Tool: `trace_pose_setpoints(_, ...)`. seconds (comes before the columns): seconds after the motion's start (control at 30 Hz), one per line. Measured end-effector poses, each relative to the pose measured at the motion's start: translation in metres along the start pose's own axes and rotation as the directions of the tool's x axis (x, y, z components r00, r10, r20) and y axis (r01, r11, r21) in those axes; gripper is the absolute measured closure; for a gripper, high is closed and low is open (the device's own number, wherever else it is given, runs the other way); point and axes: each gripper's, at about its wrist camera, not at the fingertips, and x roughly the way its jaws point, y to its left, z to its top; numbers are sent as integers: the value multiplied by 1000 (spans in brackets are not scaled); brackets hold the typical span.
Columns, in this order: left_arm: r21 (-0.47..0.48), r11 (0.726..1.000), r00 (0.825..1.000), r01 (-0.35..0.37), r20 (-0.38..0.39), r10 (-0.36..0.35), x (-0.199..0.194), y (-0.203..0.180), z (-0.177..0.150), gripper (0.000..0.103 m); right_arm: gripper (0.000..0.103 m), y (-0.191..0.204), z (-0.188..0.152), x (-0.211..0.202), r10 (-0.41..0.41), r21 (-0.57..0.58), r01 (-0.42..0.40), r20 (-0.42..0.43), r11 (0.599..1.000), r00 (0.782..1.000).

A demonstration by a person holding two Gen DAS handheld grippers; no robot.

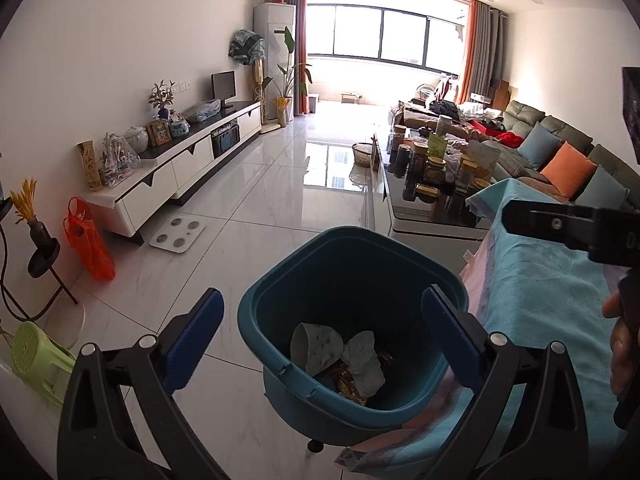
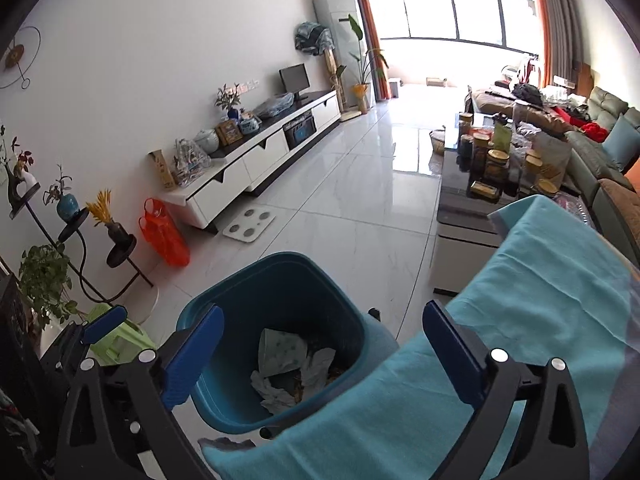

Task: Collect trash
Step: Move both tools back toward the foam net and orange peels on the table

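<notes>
Between the spread blue pads of the left gripper (image 1: 322,334) nothing is held, only the open mouth of the teal trash bin (image 1: 280,280) below; the right gripper (image 2: 322,346) is likewise wide apart and empty, one finger over the bin, the other over the turquoise cloth (image 2: 540,300). Inside the bin lie a dotted paper cup (image 1: 316,346), crumpled white tissue (image 1: 364,360) and brown wrappers (image 1: 348,384); the bin stands on the tiled floor (image 1: 272,200), touching the cloth-covered surface; beyond it lie a white scale (image 1: 178,234) and an orange bag (image 1: 88,240).
</notes>
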Motion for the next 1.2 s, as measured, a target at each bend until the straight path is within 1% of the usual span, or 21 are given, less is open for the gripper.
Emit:
trace_pose_setpoints(0.23, 27, 999, 999, 39, 17, -40, -19, -24, 5, 6, 7, -16, -24, -41, -15, 21, 14, 63, 1000, 998)
trace_pose_setpoints(0.4, 70, 995, 997, 67, 30, -69, -36, -51, 10, 6, 7, -28, -45, -75, -35, 45, 30, 108, 999, 994)
trace_pose_setpoints(0.53, 100, 990, 994, 100, 33, -104, -45, -69, 10, 6, 7, -41, -63, -101, -53, 90, 41, 138, 995, 989)
trace_pose_setpoints(0.7, 122, 978, 983, 171, 42, -178, -63, -97, 7, 6, 7, -59, -94, -141, -119, 161, 90, 180, 983, 976)
trace_pose_setpoints(0.83, 124, 960, 965, 249, 56, -258, -83, -117, 0, 6, 7, -71, -119, -168, -178, 201, 137, 205, 970, 962)
trace_pose_setpoints(1.0, 154, 926, 928, 346, 91, -362, -111, -153, -13, 6, 7, -84, -150, -200, -274, 269, 211, 227, 940, 934)
trace_pose_setpoints(1.1, 177, 904, 905, 389, 108, -411, -126, -172, -22, 6, 7, -91, -163, -217, -339, 299, 263, 239, 917, 910)
trace_pose_setpoints(1.2, 173, 881, 883, 440, 97, -460, -134, -187, -28, 6, 7, -102, -181, -235, -401, 335, 312, 243, 889, 883)
